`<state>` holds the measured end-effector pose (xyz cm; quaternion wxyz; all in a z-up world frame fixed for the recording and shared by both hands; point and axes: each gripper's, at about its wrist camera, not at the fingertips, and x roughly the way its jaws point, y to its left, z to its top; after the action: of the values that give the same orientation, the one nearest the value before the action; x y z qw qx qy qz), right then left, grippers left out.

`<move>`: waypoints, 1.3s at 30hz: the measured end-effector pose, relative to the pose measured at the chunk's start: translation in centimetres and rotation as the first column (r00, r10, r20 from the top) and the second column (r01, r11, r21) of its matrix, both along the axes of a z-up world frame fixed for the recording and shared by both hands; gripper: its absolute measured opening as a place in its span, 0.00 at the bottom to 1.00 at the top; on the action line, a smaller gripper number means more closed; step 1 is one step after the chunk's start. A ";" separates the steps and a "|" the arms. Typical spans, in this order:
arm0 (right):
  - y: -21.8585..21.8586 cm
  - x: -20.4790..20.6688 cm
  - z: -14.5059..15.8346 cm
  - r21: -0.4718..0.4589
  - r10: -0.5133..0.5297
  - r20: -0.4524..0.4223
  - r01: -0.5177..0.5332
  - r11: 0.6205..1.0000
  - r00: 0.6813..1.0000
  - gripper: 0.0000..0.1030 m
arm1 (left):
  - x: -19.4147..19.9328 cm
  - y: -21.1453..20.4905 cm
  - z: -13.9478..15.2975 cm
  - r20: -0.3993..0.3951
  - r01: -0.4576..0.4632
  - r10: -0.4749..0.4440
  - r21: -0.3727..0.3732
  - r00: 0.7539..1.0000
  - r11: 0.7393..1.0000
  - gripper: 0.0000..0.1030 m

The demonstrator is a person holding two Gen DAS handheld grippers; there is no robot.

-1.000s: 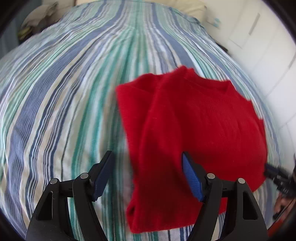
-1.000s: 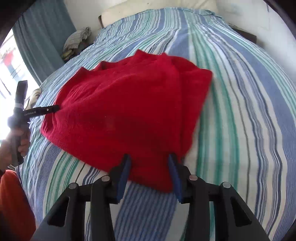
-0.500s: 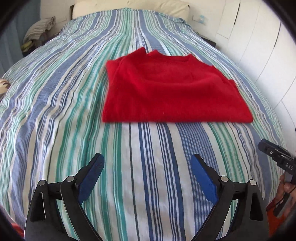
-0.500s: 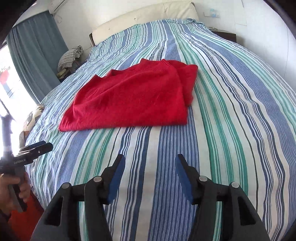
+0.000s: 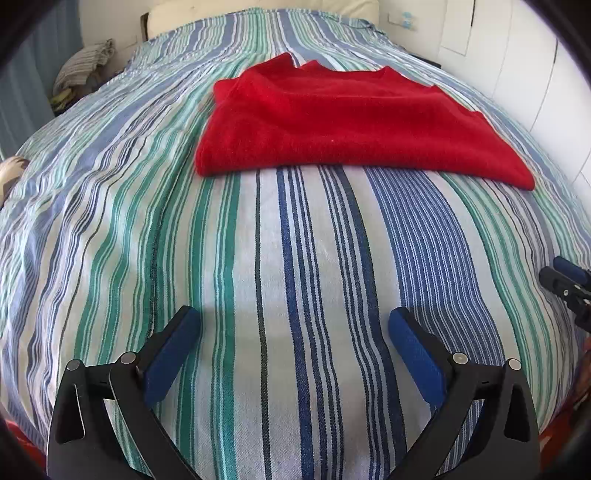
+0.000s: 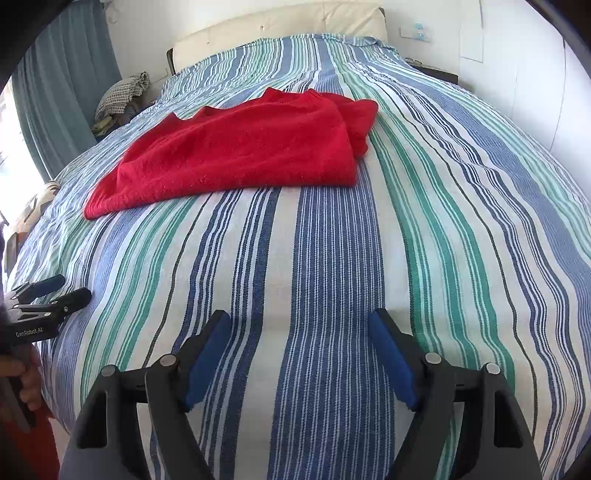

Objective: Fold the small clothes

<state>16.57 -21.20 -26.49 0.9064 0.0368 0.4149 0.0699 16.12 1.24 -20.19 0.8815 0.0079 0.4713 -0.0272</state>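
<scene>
A folded red sweater (image 5: 343, 122) (image 6: 243, 151) lies flat on the striped bedspread (image 5: 295, 266) (image 6: 332, 251), toward the far half of the bed. My left gripper (image 5: 293, 317) hovers over bare bedspread well short of the sweater; its jaws are opening and hold nothing. My right gripper (image 6: 299, 321) is likewise back from the sweater, over the stripes, its jaws opening with nothing between them. The left gripper (image 6: 55, 291) also shows at the left edge of the right wrist view, held by a hand (image 6: 26, 373). The right gripper (image 5: 565, 280) peeks in at the right edge of the left wrist view.
A cream headboard (image 6: 280, 29) closes the far end of the bed. A heap of checked and striped cloth (image 6: 122, 92) (image 5: 81, 66) sits at the far left by a blue curtain (image 6: 62, 81). White wardrobe doors (image 5: 517, 55) run along the right side.
Both grippers let go of the red sweater and pulled back toward the near end of the bed. Their jaws have spread wider. The sweater now lies folded and still.
</scene>
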 end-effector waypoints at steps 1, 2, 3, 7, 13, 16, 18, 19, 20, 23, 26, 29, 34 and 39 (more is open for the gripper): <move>0.1 -0.1 -0.1 -0.004 0.000 0.006 0.000 1.000 1.000 0.77 | 0.0 0.0 -0.1 0.002 -0.001 0.001 -0.001 1.000 1.000 0.99; 0.2 -0.1 -0.2 -0.009 0.001 0.011 -0.001 1.000 1.000 0.78 | 0.0 0.0 -0.2 0.002 0.001 -0.001 0.000 1.000 1.000 0.99; 0.3 -0.1 -0.3 -0.016 0.004 0.014 -0.004 1.000 1.000 0.78 | 0.0 0.0 -0.3 0.002 0.004 -0.004 0.002 1.000 1.000 0.99; 0.5 -0.2 -0.3 -0.021 0.013 0.019 -0.013 1.000 1.000 0.80 | -0.2 -0.1 -0.3 0.003 0.004 -0.004 0.005 1.000 1.000 0.99; 0.5 -0.3 -0.4 -0.027 0.019 0.023 -0.018 0.999 1.000 0.80 | 0.0 -0.3 -0.4 0.003 0.004 -0.004 0.016 1.000 1.000 0.99; 0.5 -0.3 -0.4 -0.028 0.020 0.022 -0.019 0.999 1.000 0.80 | 0.0 -0.3 -0.4 0.000 0.002 -0.002 0.017 1.000 1.000 0.99; 0.6 -0.3 -0.4 -0.029 0.020 0.023 -0.019 0.999 1.000 0.81 | 0.1 -0.3 -0.4 -0.001 0.001 -0.001 0.019 1.000 1.000 0.99; 0.6 -0.3 -0.4 -0.029 0.021 0.023 -0.020 0.999 1.000 0.81 | 0.0 -0.4 -0.4 -0.001 0.002 -0.002 0.021 1.000 1.000 0.99; 0.6 -0.3 -0.4 -0.030 0.021 0.024 -0.020 0.999 0.999 0.81 | 0.1 -0.4 -0.4 -0.002 0.001 -0.001 0.022 1.000 1.000 0.99; 0.6 -0.3 -0.4 -0.032 0.023 0.024 -0.022 0.999 0.999 0.81 | 0.1 -0.4 -0.4 -0.003 0.002 -0.002 0.025 1.000 1.000 0.99; 0.7 -0.3 -0.5 -0.035 0.025 0.025 -0.024 0.999 0.999 0.81 | 0.1 -0.5 -0.5 -0.002 0.002 -0.002 0.030 1.000 1.000 0.99; 0.8 -0.3 -0.5 -0.041 0.027 0.025 -0.026 0.999 0.999 0.81 | 0.1 -0.6 -0.5 -0.002 0.001 -0.001 0.034 1.000 0.999 0.99; 0.7 -0.3 -0.5 -0.047 0.030 0.025 -0.028 0.998 0.999 0.82 | 0.1 -0.6 -0.5 -0.002 0.000 0.000 0.035 1.000 0.999 0.99; 0.8 -0.2 -0.5 -0.054 0.032 0.025 -0.030 0.998 0.999 0.82 | 0.1 -0.6 -0.5 -0.002 0.001 -0.001 0.035 1.000 0.999 0.99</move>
<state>16.33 -20.40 -27.00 0.9113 0.0053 0.4052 0.0733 16.23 0.60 -20.70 0.8807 0.0236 0.4726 -0.0192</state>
